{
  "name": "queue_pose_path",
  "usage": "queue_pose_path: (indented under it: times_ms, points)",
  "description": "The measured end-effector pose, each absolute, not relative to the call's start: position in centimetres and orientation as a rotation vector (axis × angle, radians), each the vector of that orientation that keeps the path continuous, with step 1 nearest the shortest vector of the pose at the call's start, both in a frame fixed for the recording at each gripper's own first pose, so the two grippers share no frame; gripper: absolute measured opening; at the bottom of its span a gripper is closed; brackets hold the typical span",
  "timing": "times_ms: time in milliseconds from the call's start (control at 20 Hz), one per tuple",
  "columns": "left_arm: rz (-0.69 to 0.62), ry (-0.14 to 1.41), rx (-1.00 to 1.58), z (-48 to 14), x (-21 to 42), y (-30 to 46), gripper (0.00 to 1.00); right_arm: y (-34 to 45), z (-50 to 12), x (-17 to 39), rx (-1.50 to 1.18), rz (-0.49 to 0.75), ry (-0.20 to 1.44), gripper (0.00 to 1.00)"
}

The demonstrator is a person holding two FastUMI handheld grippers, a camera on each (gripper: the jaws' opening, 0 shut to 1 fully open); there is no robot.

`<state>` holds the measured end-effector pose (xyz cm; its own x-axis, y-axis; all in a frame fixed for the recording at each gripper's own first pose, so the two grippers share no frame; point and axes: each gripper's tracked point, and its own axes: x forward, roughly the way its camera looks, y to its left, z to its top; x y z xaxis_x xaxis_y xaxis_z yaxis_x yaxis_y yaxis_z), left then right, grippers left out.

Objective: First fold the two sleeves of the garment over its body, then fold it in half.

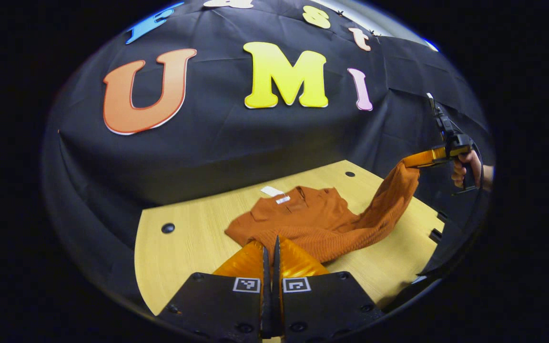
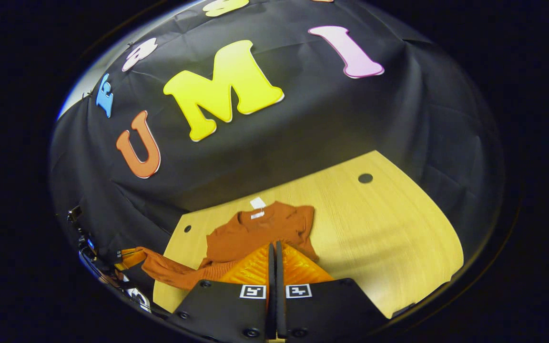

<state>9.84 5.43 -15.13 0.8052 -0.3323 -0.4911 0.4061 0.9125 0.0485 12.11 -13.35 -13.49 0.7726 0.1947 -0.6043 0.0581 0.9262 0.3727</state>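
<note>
Garment hold, left gripper [image 1: 270, 250]: its fingers are pressed together in the left gripper view, with the near edge of the orange garment [image 1: 312, 219] meeting their tips. In the right gripper view this gripper [image 2: 124, 257] sits low at the left, clamped on a stretched-out corner of the cloth.
Right gripper [image 2: 273, 250]: its fingers are likewise closed, and the knit lies right at their tips. In the left gripper view it [image 1: 427, 159] is raised at the right, pinching a corner of the fabric.
Hand [image 1: 467, 169]: it is wrapped around the right gripper's handle.
Garment [image 2: 255, 233]: the collar end lies flat on the table, the collar pointing toward the booth wall. The near part rises off the wood in a slanted band up to the raised gripper.
Tag [image 1: 272, 191]: white, at the collar, lying on the wood.
Table [image 1: 184, 247]: light wood, with dark round holes near its far corners.
Wall [image 1: 217, 143]: black cloth hanging behind the table.
</note>
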Motion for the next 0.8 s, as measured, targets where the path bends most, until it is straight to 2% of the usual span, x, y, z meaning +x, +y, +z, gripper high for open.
queue_pose_path:
  times_ms: [200,350,600,800]
  points:
    - [-0.359,0.504,0.167,-16.4,19.9,6.0,0.03,-13.9,-17.0,21.4,0.324,0.118,0.709,0.0]
    - [-0.313,0.544,0.109,-20.8,26.4,6.2,0.03,-13.4,-22.5,28.7,0.295,0.136,0.751,0.0]
    - [-0.155,0.66,-0.14,-29.2,32.7,7.0,0.03,-13.6,-34.3,34.7,0.256,0.097,0.833,0.0]
    - [-0.065,0.697,-0.163,-32.4,33.9,7.2,0.03,-11.8,-36.8,35.6,0.237,0.075,0.822,0.0]
